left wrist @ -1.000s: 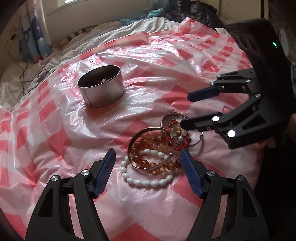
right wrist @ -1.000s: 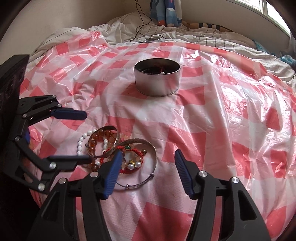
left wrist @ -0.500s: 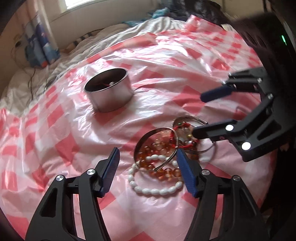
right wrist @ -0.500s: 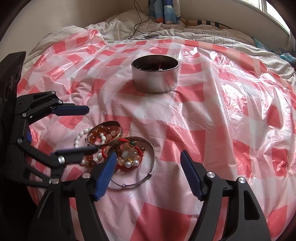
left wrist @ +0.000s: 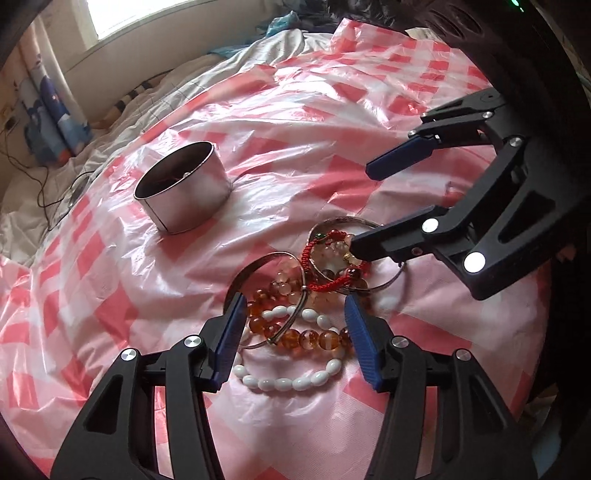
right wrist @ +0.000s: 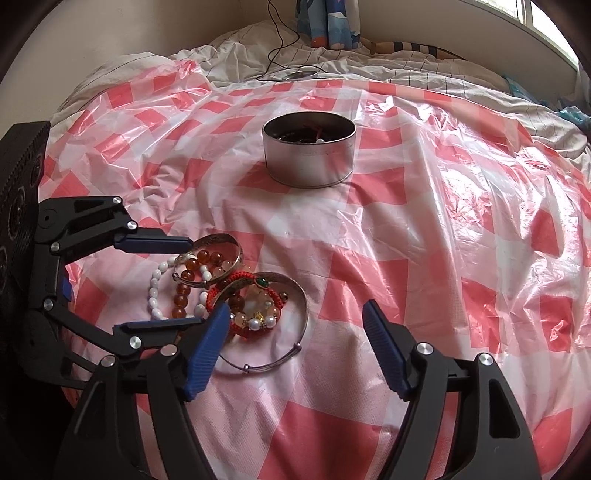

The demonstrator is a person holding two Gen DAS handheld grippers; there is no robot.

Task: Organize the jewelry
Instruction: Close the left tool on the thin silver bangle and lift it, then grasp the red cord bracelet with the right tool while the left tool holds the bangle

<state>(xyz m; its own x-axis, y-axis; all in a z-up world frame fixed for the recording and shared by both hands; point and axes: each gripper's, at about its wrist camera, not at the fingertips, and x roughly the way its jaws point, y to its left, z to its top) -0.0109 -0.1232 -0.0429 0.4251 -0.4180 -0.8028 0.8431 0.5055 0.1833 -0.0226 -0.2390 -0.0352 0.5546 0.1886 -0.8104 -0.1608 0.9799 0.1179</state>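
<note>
A pile of bracelets lies on the red-checked plastic sheet (left wrist: 295,140): a white bead bracelet (left wrist: 291,382), amber bead bracelets (left wrist: 306,338), silver bangles (left wrist: 258,264) and a red cord bracelet (left wrist: 332,284). My left gripper (left wrist: 295,325) is open, its blue fingers on either side of the amber and white beads. My right gripper (right wrist: 293,343) is open, its left finger over the red cord bracelet (right wrist: 243,295). It also shows in the left wrist view (left wrist: 364,212). A round metal tin (left wrist: 183,192), with some jewelry inside, stands further back, also in the right wrist view (right wrist: 309,151).
The sheet covers a bed with rumpled white bedding (right wrist: 424,74) beyond it. A cable (right wrist: 280,40) and a blue patterned curtain (right wrist: 328,22) are at the far edge. A window (left wrist: 122,14) is behind.
My left gripper has moved forward and down onto the pile, so its fingers now flank the amber and white beads. My right gripper has closed in slightly on the red cord bracelet.
</note>
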